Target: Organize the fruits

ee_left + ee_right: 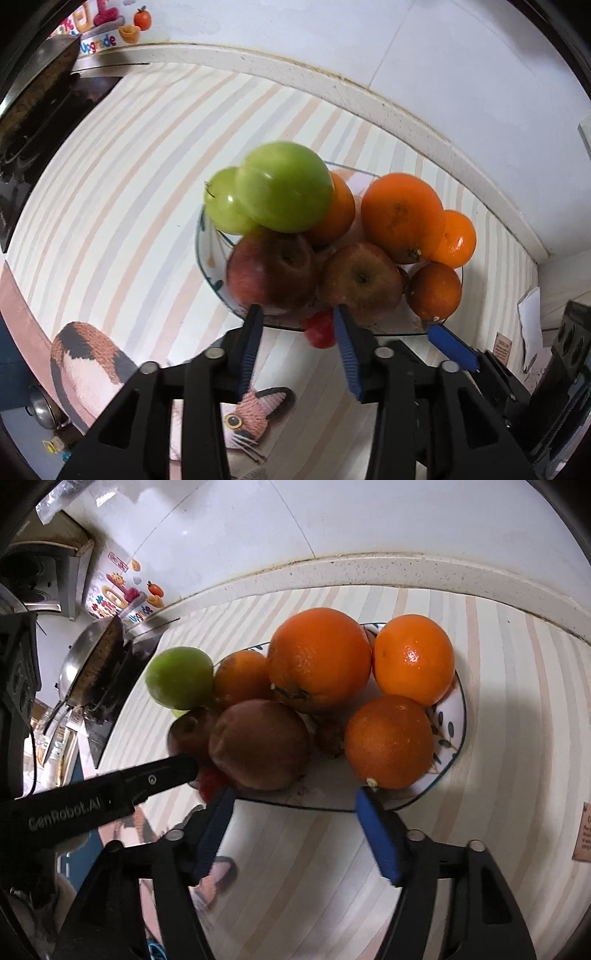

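Observation:
A patterned plate (210, 254) on the striped cloth holds a heap of fruit. Two green apples (284, 186) lie at its far left, two red apples (360, 280) at the front, and several oranges (402, 214) on the right. My left gripper (297, 314) hangs open over the plate's near rim. A small red fruit (319, 330) lies below, between its tips, and is not pinched. My right gripper (295, 795) stands open at the near rim of the plate (456, 731), below an orange (388, 742) and a red apple (258, 744). Nothing is between its pads.
A cat picture (92, 354) is printed on the cloth in front. A raised stone kerb (332, 85) and white wall run behind the plate. A dark pan (96, 661) sits on a stove at the left. A finger (147, 779) of the left gripper crosses the right wrist view.

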`<control>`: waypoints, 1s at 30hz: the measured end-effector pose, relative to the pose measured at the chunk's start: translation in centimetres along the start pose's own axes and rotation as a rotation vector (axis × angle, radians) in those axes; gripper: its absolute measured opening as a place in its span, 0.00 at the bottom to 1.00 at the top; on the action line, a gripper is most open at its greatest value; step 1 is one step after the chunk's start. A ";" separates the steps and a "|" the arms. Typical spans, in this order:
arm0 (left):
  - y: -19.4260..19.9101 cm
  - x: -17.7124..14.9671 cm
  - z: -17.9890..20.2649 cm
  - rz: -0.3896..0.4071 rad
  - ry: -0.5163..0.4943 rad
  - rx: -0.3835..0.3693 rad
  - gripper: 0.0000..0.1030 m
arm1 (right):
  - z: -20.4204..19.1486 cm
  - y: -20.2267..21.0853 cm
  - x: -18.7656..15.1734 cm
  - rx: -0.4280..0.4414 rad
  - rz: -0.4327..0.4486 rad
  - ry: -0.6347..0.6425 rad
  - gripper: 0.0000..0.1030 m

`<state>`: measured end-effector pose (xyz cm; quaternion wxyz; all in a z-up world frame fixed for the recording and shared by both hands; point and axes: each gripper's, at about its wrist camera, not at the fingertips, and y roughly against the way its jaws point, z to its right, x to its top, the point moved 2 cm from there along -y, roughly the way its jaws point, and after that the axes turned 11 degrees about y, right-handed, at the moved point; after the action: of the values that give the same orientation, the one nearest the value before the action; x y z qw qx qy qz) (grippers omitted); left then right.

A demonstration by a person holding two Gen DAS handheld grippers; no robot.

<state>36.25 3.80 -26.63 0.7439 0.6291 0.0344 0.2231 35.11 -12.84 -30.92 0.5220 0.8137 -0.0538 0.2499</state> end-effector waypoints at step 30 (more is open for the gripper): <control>17.4 -10.1 0.5 0.269 -0.088 0.071 0.84 | -4.5 23.1 -2.0 -0.280 0.149 0.139 0.96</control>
<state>22.33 1.48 -12.27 0.6852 0.6632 -0.0747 0.2917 23.69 -19.59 -11.36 0.6126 0.7076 -0.1120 0.3338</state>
